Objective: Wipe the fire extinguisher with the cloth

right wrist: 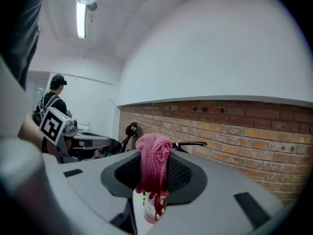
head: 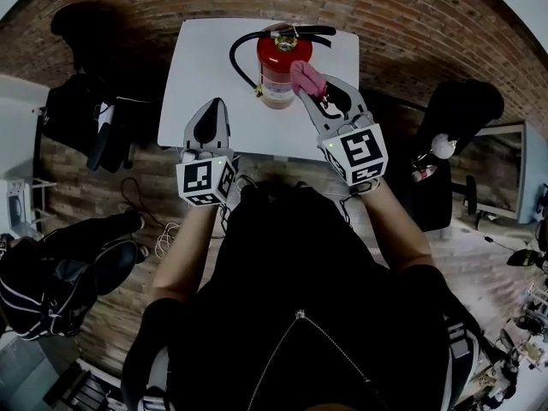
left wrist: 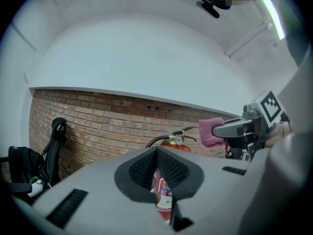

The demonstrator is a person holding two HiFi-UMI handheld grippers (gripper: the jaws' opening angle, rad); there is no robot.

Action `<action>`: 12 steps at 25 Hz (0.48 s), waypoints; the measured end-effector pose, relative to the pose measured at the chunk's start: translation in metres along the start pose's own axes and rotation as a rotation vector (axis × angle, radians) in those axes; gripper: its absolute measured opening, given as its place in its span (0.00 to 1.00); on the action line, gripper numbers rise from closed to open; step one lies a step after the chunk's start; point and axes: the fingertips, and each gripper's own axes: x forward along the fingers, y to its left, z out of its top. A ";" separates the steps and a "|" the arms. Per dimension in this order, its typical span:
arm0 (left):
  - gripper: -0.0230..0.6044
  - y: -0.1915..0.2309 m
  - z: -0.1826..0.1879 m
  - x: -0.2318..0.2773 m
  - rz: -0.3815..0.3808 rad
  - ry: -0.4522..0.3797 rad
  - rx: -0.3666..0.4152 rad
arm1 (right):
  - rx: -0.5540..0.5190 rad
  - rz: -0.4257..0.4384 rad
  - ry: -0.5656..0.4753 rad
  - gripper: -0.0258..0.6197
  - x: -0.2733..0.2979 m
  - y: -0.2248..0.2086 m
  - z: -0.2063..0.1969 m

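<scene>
Between clamped right fingers point(right wrist: 195, 177), pink cloth point(right wrist: 152, 160)

Head view looks steeply down; both gripper views share the fire extinguisher point(head: 276, 77).

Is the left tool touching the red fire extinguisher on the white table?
Apart. The head view shows a stretch of bare white table between the tip of the left tool and the red fire extinguisher.
</scene>
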 end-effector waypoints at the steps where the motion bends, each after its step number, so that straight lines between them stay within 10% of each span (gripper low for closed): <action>1: 0.05 -0.013 0.003 -0.002 0.005 -0.010 0.006 | 0.016 0.024 -0.010 0.23 -0.010 -0.005 -0.002; 12: 0.05 -0.100 0.006 -0.047 0.087 0.006 0.051 | 0.164 0.258 -0.067 0.23 -0.063 -0.028 -0.029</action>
